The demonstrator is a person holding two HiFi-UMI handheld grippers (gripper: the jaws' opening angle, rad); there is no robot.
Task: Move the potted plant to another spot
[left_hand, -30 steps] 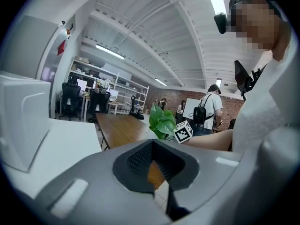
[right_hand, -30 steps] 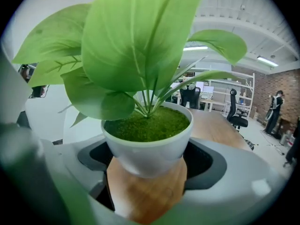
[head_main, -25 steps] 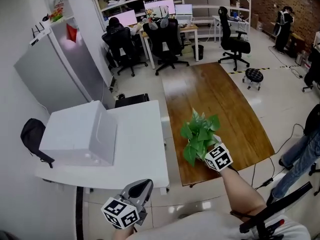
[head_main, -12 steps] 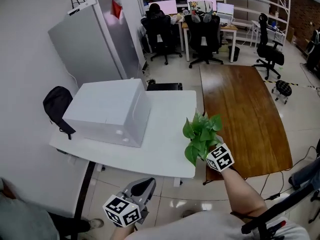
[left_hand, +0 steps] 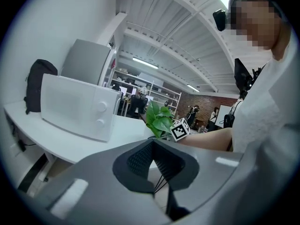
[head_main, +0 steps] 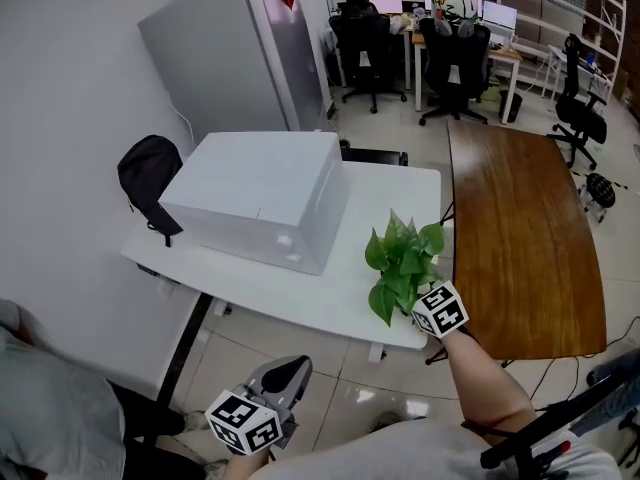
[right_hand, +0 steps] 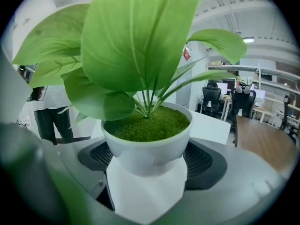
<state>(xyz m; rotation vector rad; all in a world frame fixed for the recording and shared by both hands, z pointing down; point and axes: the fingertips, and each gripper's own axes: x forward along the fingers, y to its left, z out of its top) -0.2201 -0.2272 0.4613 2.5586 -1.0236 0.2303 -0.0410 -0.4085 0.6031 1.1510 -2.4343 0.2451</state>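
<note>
Greenery of the potted plant sits just right of centre in the head view; the right gripper has its jaws clenched on the plant's white pot, one jaw at 3 o'clock and one at 9 o'clock of the pot in the right gripper view; the plant stands upright over the near right corner of the white table; whether the pot touches the tabletop cannot be told; a white box with two knobs rests on the same table at 10 o'clock from the plant, apart from it; a long wooden table lies at 2 o'clock, beside the white one; a black backpack hangs at the white table's far left edge; the left gripper is held low at 7 o'clock from the plant, well apart from it, its jaws pressed together with nothing between them.
</note>
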